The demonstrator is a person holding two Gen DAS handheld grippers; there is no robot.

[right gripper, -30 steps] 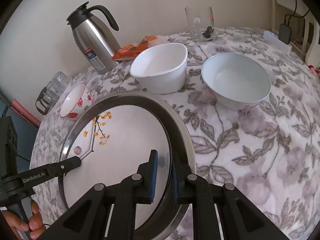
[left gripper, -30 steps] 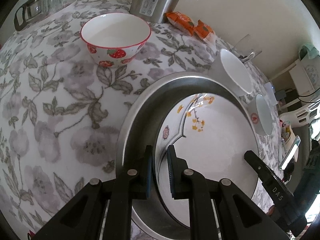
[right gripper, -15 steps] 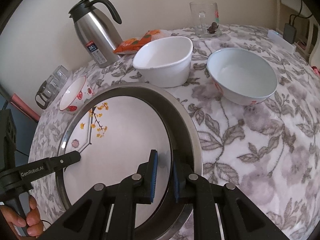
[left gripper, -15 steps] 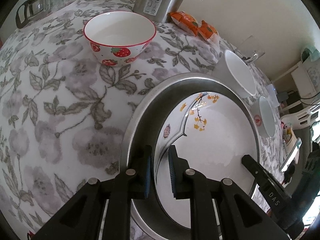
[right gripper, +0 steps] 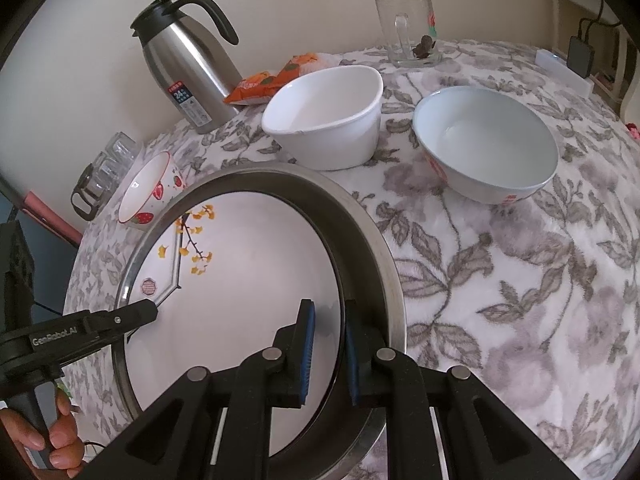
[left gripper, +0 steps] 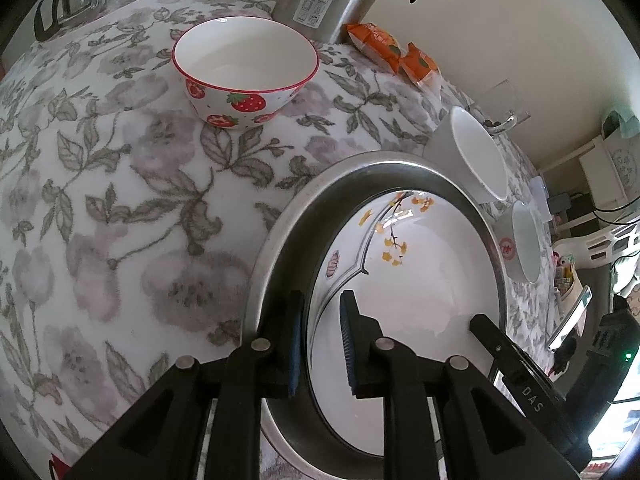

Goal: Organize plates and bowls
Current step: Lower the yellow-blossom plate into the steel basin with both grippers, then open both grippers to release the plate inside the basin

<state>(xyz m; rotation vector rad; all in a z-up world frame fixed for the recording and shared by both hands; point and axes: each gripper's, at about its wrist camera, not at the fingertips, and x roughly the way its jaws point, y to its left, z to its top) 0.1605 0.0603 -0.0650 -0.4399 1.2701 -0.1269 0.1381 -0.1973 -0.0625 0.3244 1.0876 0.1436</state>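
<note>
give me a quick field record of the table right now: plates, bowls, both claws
plates: flower plate lying inside steel tray
bowls: strawberry bowl, white oval bowl, pale round bowl, all apart on the cloth
left claw: straddling the plate's rim, opening
right claw: shut on the plate's opposite rim
other: steel flask, glass mug

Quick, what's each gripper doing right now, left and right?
Left gripper: jaws opening, white plate rim between them.
Right gripper: shut on the same plate's opposite rim.
</note>
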